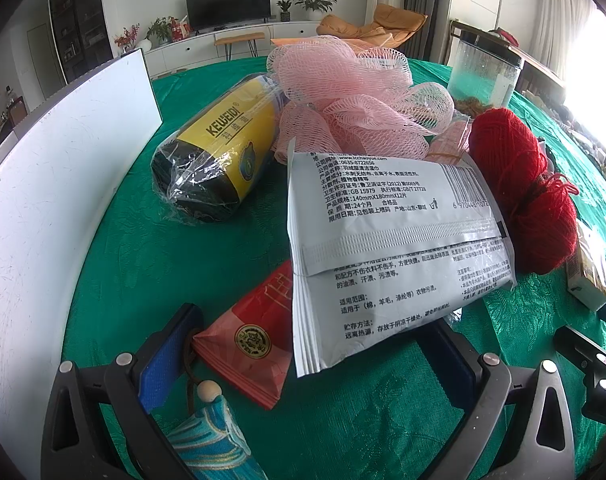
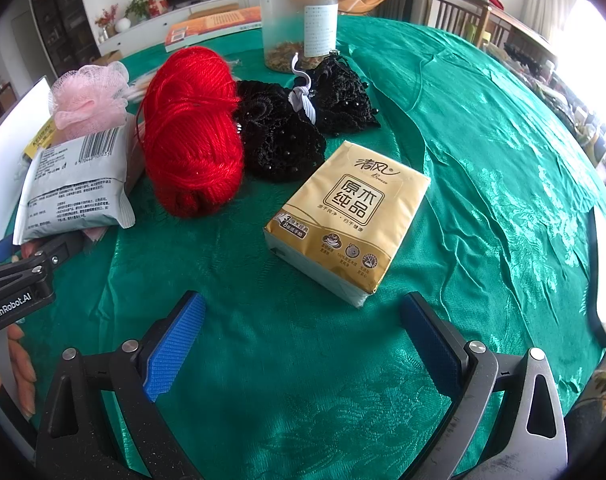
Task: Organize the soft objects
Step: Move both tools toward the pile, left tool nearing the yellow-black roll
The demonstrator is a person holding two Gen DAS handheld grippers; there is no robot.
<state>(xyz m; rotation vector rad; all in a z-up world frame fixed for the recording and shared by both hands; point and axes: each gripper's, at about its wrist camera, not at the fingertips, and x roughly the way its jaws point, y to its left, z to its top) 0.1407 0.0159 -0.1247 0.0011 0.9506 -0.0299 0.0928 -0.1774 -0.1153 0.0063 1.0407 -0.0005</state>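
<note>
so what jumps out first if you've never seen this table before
The bright red yarn skein at the middle of the green tablecloth, with the pink mesh bath pouf behind it. Nearer, a gold tissue pack lies ahead of the open right gripper.
</note>
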